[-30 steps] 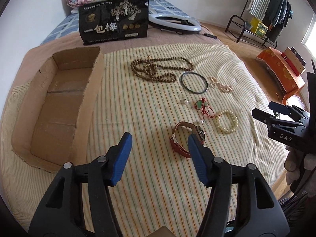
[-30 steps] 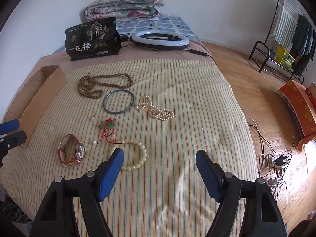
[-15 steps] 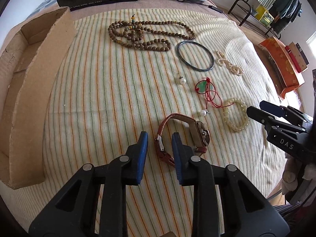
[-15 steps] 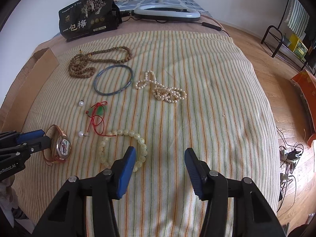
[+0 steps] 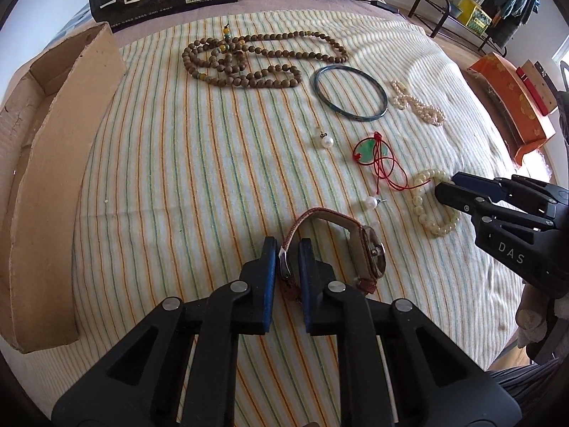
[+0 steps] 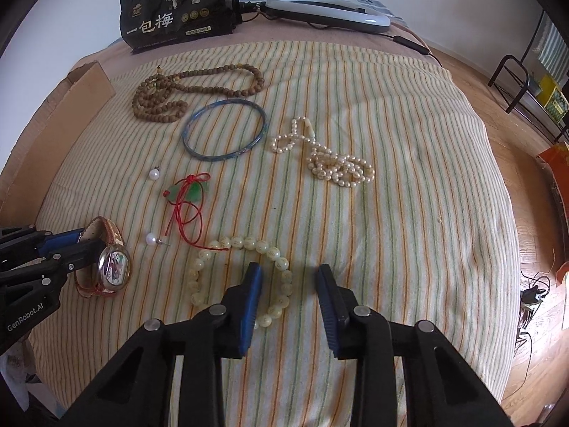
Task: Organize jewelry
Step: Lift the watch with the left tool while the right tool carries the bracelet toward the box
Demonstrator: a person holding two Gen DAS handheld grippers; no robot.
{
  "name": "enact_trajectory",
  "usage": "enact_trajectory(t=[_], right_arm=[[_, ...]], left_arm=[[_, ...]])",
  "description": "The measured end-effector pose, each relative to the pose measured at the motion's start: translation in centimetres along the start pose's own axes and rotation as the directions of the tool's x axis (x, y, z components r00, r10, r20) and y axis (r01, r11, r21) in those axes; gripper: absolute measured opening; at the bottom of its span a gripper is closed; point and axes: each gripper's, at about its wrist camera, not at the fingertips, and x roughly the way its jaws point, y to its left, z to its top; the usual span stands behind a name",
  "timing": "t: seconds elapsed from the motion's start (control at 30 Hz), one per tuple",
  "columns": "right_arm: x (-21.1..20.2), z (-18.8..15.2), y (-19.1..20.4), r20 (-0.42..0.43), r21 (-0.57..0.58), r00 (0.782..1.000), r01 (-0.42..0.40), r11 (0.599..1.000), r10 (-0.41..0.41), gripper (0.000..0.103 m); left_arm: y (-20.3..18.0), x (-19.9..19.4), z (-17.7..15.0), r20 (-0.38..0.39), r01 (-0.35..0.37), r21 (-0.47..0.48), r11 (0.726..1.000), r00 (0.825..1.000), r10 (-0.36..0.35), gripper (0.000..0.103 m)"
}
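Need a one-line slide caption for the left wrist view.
Left gripper clamps the watch strap; jewelry lies on a striped cloth.

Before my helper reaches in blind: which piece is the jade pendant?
On the striped bedspread, look just nearer than the blue bangle. The jade pendant lies between two loose pearl earrings, the only green stone, tied on a red cord.
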Motion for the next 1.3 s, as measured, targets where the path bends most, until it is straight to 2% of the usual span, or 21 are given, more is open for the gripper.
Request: enact_trajectory(t=[0.13, 0.23, 0.4, 0.73, 1.0, 1.3], right_arm=[[0.0, -0.1, 0.2, -0.003, 0.000, 1.000, -0.024, 1.000, 0.024, 0.008], [-0.2, -0.3, 0.1, 0.000, 0.003, 0.999, -0.033, 0.999, 0.033, 0.005], [-1.4, -0.8, -0.1, 0.031, 0.011, 0.999, -0.022, 1.000, 0.022, 0.005], [-6.6, -1.6, 0.2, 0.173, 0.012, 0.985, 0.015, 1.000, -0.016, 0.005], [-10.9, -0.5, 2.4, 0.298, -0.016, 0.955, 0.011, 1.000, -0.005, 0.005], [-13.7, 2.3, 7.1, 0.387, -0.082, 0.920, -0.036, 0.996, 0.065, 0.005]], left_arm=[[0.0, 0.0, 0.2, 0.005, -0.002, 0.002, 1.000, 1.000, 0.002, 0.007], [-0.1, -0.1, 0.3, 0.010, -0.006, 0.006, 1.000, 1.000, 0.006, 0.007], [0.3, -0.8, 0.3, 0.027, -0.007, -0.006, 1.000, 1.000, 0.007, 0.007], [0.8, -4.8, 0.3, 0.122, 0.005, -0.004, 1.000, 0.993, -0.004, 0.007], [2.6, -8.9, 0.2, 0.223, -0.012, -0.018, 1.000, 0.975, 0.016, 0.007], [7.6, -12.9, 0.0, 0.302, -0.034, -0.114, 0.993, 0.951, 0.067, 0.007]])
